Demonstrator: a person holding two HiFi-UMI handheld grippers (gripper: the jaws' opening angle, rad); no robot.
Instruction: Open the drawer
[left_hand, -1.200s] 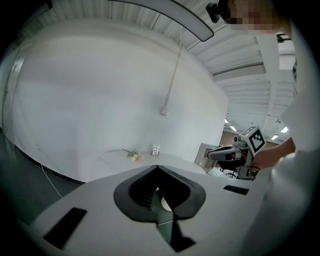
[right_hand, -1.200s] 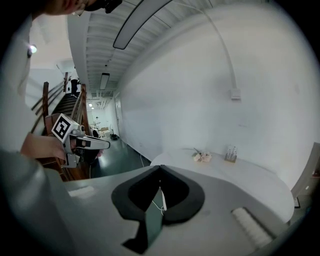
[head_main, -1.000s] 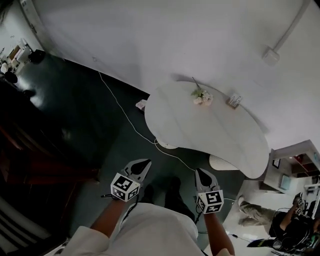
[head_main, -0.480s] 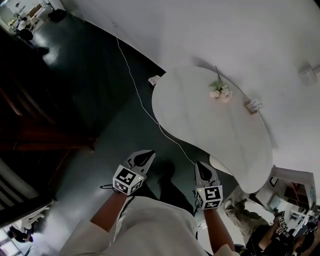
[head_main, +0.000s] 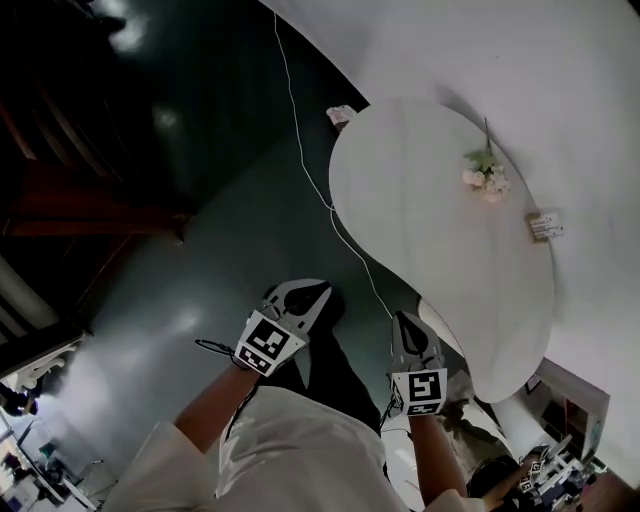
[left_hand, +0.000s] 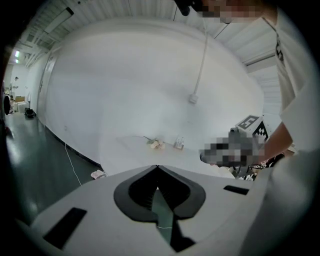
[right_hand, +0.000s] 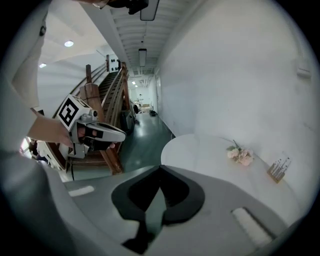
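**Head view.** Person stands over dark floor (head_main: 190, 280). Both tools are held low in front of the body. Left tool (head_main: 312, 294) is over the floor. Right tool (head_main: 404, 325) is just beside the near edge of the white table (head_main: 440, 260). On the table's far side lie a small flower sprig (head_main: 484, 175) and, right of it, a small holder (head_main: 545, 226); they are apart from each other. A thin white cable (head_main: 300, 150) runs along the floor past the table's left edge toward the person's feet. Wooden stairs (head_main: 90, 210) at far left. Drawer: not in view.

**Left gripper view.** Left tool's jaws are pressed together, nothing btwn them. Table, sprig and holder lie ahead, well apart from the tips. No drawer here.

**Right gripper view.** Right tool's jaws also meet at the tips, nothing held. Left tool is seen at left, stairs behind it. No drawer here either.

**Judgement.** Task not started, since the drawer can't be placed from these views.

**Risks:**
- Cable is near the feet, so a step could snag it.
- Right tool is close to the table edge, so a careless swing would knock it.
- A sweep across the top could topple the sprig or holder.
- With jaws together, either tool would glance off a handle unless spread first.
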